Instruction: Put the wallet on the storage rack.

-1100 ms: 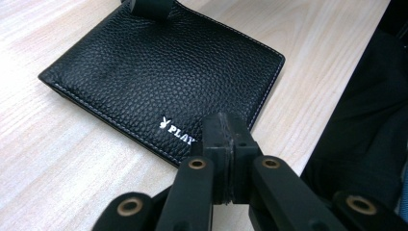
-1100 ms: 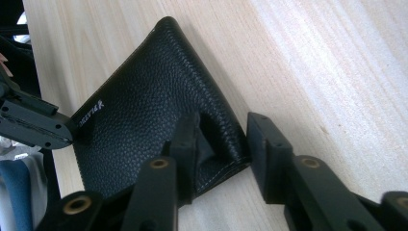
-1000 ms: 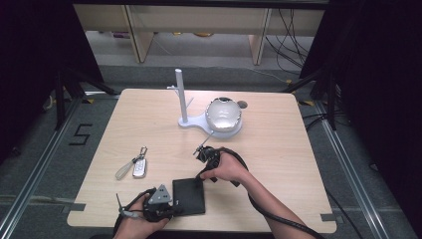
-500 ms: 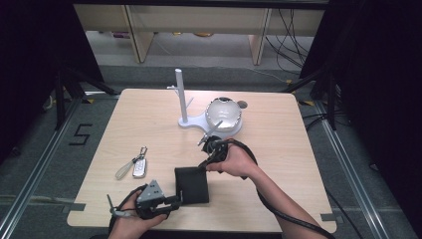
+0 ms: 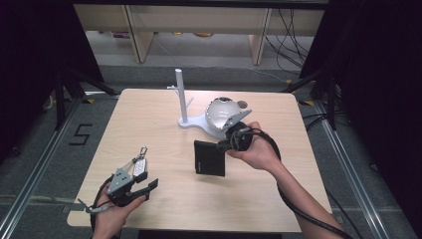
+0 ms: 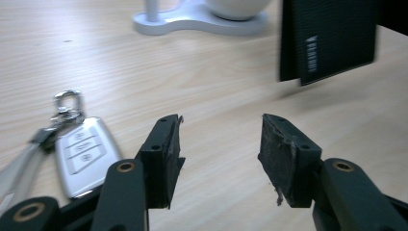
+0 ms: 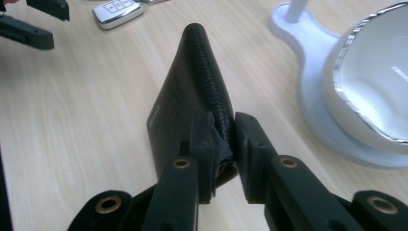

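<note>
The tabletop carried a white stand with an upright post and a round white bowl-like dish on its base, toward the far edge. Just in front of that, near the middle, a black leather wallet hung clear of the wood, one long edge clamped in the right gripper, whose jaws were pressed onto the folded spine. The step in hand looked like a lift and carry: the wallet was up and, I judged, bound for the stand or the dish.

The left gripper sat near the front left corner, its jaws having just been opening, now spread with nothing between them. A silver car key fob with a ring and strap lay just beside it on the tabletop.

The next move called for keeping the pinch firm, since the wallet dangled from one edge and could swing or slip, and for clearing the dish's rim on approach.

Writing: a small pale embossed mark ran along the wallet's face, too blurred to read. The fob's buttons bore tiny icons, perhaps lock symbols.
</note>
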`<state>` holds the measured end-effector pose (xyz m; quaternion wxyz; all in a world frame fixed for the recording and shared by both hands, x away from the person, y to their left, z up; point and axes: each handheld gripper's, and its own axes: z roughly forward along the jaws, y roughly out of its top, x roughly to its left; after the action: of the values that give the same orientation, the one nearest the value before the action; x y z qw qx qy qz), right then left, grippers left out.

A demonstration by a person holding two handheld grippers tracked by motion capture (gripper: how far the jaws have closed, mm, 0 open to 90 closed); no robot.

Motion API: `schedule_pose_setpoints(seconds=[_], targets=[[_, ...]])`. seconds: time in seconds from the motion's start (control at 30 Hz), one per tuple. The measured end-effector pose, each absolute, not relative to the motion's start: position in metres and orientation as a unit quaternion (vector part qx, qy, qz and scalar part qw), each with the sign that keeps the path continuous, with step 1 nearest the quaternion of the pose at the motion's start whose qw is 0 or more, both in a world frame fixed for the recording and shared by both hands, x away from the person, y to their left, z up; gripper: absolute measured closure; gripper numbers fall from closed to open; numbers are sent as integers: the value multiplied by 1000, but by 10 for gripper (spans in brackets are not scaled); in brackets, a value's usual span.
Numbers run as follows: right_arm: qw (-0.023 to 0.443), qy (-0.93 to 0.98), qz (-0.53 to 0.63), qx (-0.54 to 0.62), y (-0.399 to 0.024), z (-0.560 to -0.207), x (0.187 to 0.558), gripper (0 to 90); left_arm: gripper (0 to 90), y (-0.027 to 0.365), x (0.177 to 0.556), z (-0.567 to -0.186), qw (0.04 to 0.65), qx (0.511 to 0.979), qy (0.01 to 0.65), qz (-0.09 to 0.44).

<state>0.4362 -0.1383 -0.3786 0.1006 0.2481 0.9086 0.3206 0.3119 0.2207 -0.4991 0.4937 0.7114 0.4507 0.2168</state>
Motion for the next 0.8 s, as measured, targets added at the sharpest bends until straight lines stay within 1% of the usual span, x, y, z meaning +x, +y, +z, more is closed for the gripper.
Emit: schedule_pose_setpoints(seconds=[0.07, 0.17, 0.23, 0.43, 0.53, 0.63, 0.8], targets=[[124, 903, 328, 246, -147, -379, 437, 797, 478, 226, 315, -504, 493, 702, 463, 223], [125, 903, 322, 257, -151, -376, 436, 797, 477, 229, 316, -507, 496, 696, 466, 228], [145, 898, 328, 254, -156, -376, 438, 797, 476, 230, 317, -509, 498, 692, 469, 230], [171, 888, 347, 247, -166, -370, 438, 797, 462, 234, 318, -512, 493, 686, 477, 243], [188, 877, 355, 264, -170, -368, 437, 796, 451, 235, 319, -514, 492, 685, 478, 246], [184, 880, 349, 264, -173, -365, 438, 795, 445, 236, 319, -515, 487, 684, 482, 249], [202, 875, 352, 262, -179, -362, 440, 795, 442, 236, 319, -517, 486, 684, 484, 249]])
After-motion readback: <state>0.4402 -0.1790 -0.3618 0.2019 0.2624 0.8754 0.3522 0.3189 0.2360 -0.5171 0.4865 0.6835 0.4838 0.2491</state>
